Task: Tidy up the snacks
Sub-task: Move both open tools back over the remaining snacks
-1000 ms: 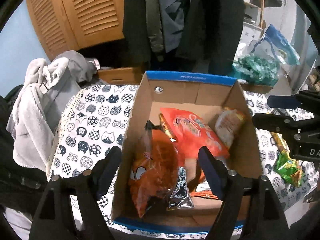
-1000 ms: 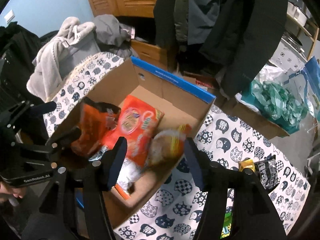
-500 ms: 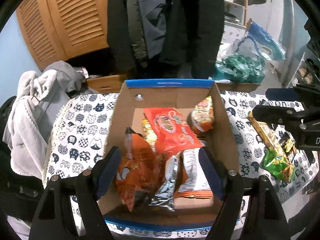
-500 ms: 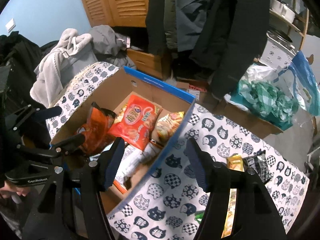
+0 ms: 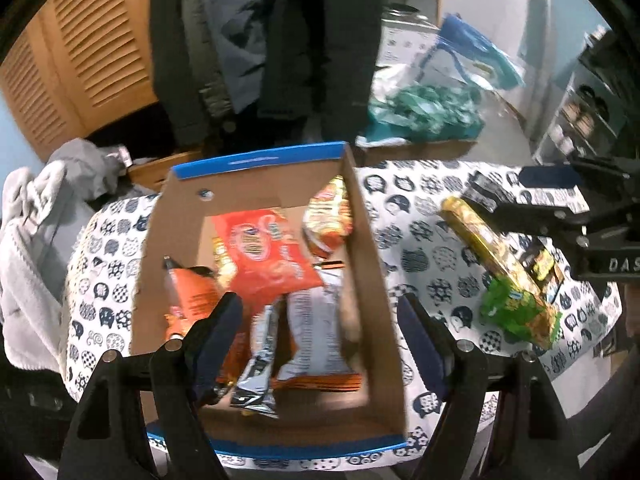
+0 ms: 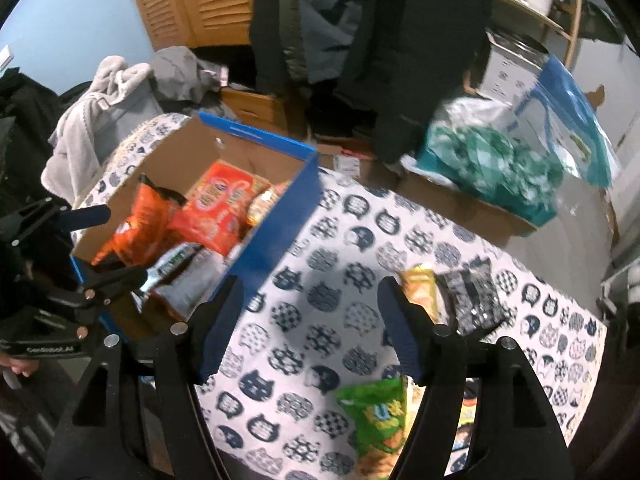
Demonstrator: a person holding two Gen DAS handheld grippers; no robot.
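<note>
Beside the box (image 6: 276, 236), right tongs (image 6: 308, 328) hang empty, opening.

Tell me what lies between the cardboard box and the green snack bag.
Only bare cat-print tablecloth; the right wrist view shows nothing between the cardboard box and green snack bag.

Snack bags (image 5: 280, 264) lie in the box (image 5: 372, 280); others (image 6: 376, 412) right of it.
</note>
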